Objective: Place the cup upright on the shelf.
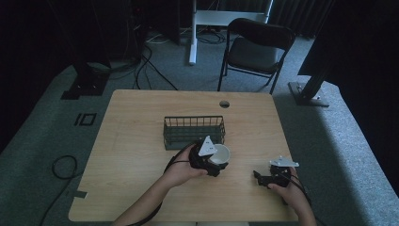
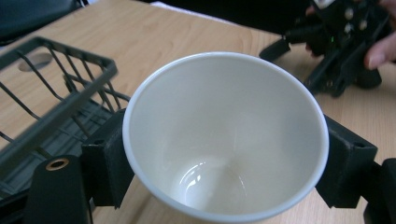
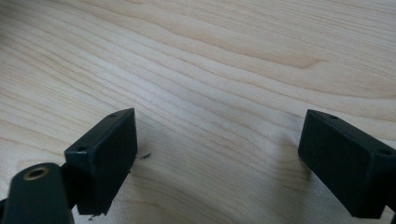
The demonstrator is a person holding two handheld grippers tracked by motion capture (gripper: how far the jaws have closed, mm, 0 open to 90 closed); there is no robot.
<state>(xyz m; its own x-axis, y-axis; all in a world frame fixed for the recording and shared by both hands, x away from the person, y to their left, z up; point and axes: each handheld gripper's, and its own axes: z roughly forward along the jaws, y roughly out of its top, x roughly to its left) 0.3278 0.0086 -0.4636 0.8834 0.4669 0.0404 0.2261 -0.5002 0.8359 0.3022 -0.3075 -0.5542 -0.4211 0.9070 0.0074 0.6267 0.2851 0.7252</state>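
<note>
My right gripper (image 1: 261, 177) nearest, at table's (image 1: 131, 141) 5 o'clock edge: jaws spread wide, nothing between, bare wood under them. My left gripper (image 1: 219, 165) near centre, jaws clamped on both sides of white cup (image 2: 224, 135); cup mouth open, looks empty. Cup off table or resting, can't tell from the dim high view. Wire basket (image 1: 194, 131) just beyond at 12 o'clock, touching or nearly. Folding chair (image 1: 256, 49) past far edge.
</note>
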